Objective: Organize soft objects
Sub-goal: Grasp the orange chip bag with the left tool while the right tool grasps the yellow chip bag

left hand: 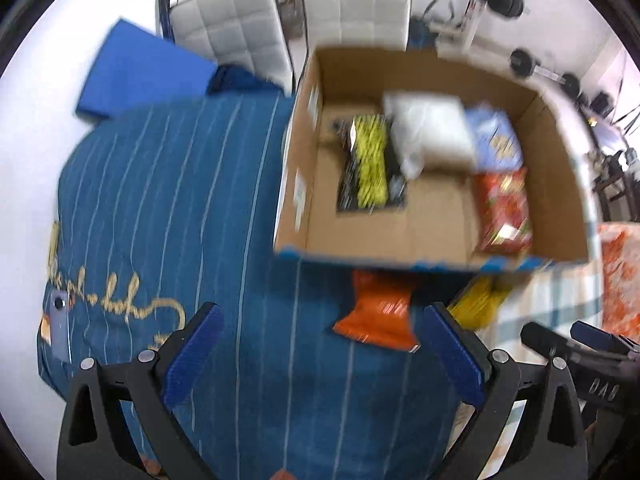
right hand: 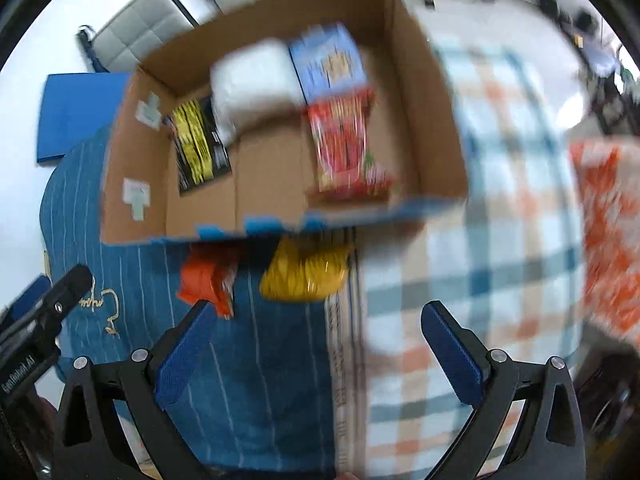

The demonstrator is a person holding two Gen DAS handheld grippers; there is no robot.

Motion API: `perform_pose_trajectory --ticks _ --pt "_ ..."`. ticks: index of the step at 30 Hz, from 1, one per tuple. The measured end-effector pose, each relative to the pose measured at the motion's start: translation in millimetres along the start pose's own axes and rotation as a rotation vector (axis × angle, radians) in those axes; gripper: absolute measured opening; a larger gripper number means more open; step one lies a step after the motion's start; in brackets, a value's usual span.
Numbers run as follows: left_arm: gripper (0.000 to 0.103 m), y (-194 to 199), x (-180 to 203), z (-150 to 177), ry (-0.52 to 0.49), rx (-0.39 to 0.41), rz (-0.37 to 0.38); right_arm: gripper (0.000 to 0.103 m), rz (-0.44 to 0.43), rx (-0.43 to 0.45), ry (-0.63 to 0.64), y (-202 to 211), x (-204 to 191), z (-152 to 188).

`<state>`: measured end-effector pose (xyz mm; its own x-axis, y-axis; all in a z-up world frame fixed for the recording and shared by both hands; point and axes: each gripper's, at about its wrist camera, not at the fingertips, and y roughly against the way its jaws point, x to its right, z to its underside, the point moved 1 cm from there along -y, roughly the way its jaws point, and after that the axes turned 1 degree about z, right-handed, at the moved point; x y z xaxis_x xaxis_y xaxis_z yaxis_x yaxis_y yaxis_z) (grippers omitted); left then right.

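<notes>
Both grippers point steeply down with jaws spread wide and nothing between the pads: the left gripper (left hand: 320, 354) is released and empty, and the right gripper (right hand: 318, 350) is likewise released and empty. The cardboard box (left hand: 560, 184) lies ahead of both, open side up, and already holds a black-and-yellow packet (left hand: 370, 162), a white soft pack (left hand: 430, 132), a blue packet (left hand: 496, 136) and a red packet (left hand: 504, 210). Two items remain outside it, just short of its near wall: an orange packet (left hand: 378, 312) and a yellow packet (left hand: 480, 302). In the left wrist view the orange packet sits directly ahead of the jaw gap, with its long axis running roughly away from the gripper, toward the box. In the right wrist view the yellow packet (right hand: 306, 276) lies ahead and slightly left of centre, its long axis roughly across the jaw line; the orange packet (right hand: 208, 280) lies further left. Judged from this, the left gripper is nearer the orange packet and the right gripper nearer the yellow one. Both packets appear partly tucked under the near box edge (right hand: 256, 228), so a descent close to that wall risks a pad catching it; approach from the near side. The blue striped cloth (left hand: 160, 200) to the left and the checked cloth (right hand: 500, 220) to the right offer open room. Blur limits finer detail.
</notes>
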<state>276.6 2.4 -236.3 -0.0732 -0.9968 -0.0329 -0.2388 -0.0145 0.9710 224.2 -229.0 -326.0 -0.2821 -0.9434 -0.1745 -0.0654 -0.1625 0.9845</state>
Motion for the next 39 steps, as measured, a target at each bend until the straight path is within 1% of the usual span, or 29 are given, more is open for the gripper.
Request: perform_pose_trajectory --ticks 3,6,8,10,11,12,13,14,15,17,19,23,27,28,29,30,31,32,33,35,37,39 --pt "0.102 -28 -5 13 0.006 -0.062 0.0 0.103 -0.056 -0.053 -0.08 -37 9 5" --pt "0.102 -45 -7 20 0.0 -0.097 -0.01 0.103 -0.065 -0.06 -0.129 -67 13 4" --pt "0.102 -56 -8 23 -0.005 -0.118 -0.021 0.103 -0.088 -0.066 -0.158 -82 14 0" --pt "0.102 -64 -7 24 -0.007 -0.13 -0.026 0.101 -0.108 -0.083 -0.179 -97 14 -3" --pt "0.102 -67 -7 24 -0.007 -0.133 -0.026 0.096 -0.104 -0.083 -0.184 -101 14 -4" --pt "0.102 -69 -7 24 -0.009 -0.139 -0.02 0.085 -0.085 -0.079 -0.182 -104 14 -5" --pt "0.102 -72 -6 23 -0.01 -0.147 -0.016 0.081 -0.076 -0.075 -0.172 -105 12 -7" --pt "0.102 -75 -5 21 -0.013 -0.154 -0.013 0.073 -0.089 -0.081 -0.164 -106 11 -7" --pt "0.102 -79 -3 20 -0.018 -0.161 -0.008 0.07 -0.086 -0.092 -0.16 -106 10 -7" --pt "0.102 -86 0 17 -0.029 -0.168 -0.011 0.067 -0.038 -0.091 -0.141 -102 8 -5" --pt "0.102 -93 5 15 -0.039 -0.179 0.004 0.065 -0.008 -0.098 -0.113 -99 7 0" --pt "0.102 -111 18 9 -0.061 -0.22 0.044 0.064 0.036 -0.106 -0.095 -92 16 14" --pt "0.102 -130 34 4 -0.084 -0.265 0.07 0.064 0.05 -0.104 -0.101 -87 26 25" --pt "0.102 -133 37 2 -0.082 -0.268 0.083 0.064 0.052 -0.107 -0.102 -88 27 26" --pt "0.101 -137 42 0 -0.09 -0.271 0.079 0.064 0.051 -0.108 -0.106 -88 29 28" --pt "0.092 -140 46 0 -0.101 -0.271 0.077 0.064 0.046 -0.108 -0.111 -89 28 28" --pt "0.081 -142 49 -1 -0.112 -0.272 0.079 0.064 0.04 -0.109 -0.113 -90 29 30" --pt "0.074 -145 53 0 -0.129 -0.278 0.074 0.064 0.033 -0.111 -0.112 -90 31 33" --pt "0.061 -149 56 3 -0.148 -0.292 0.067 0.065 0.026 -0.115 -0.106 -91 32 36" --pt "0.055 -154 59 10 -0.17 -0.318 0.076 0.065 0.008 -0.125 -0.09 -91 39 38" --pt "0.047 -155 59 18 -0.177 -0.319 0.076 0.065 0.005 -0.136 -0.078 -92 46 44" --pt "0.047 -154 57 31 -0.167 -0.323 0.09 0.067 -0.008 -0.157 -0.068 -95 55 50"
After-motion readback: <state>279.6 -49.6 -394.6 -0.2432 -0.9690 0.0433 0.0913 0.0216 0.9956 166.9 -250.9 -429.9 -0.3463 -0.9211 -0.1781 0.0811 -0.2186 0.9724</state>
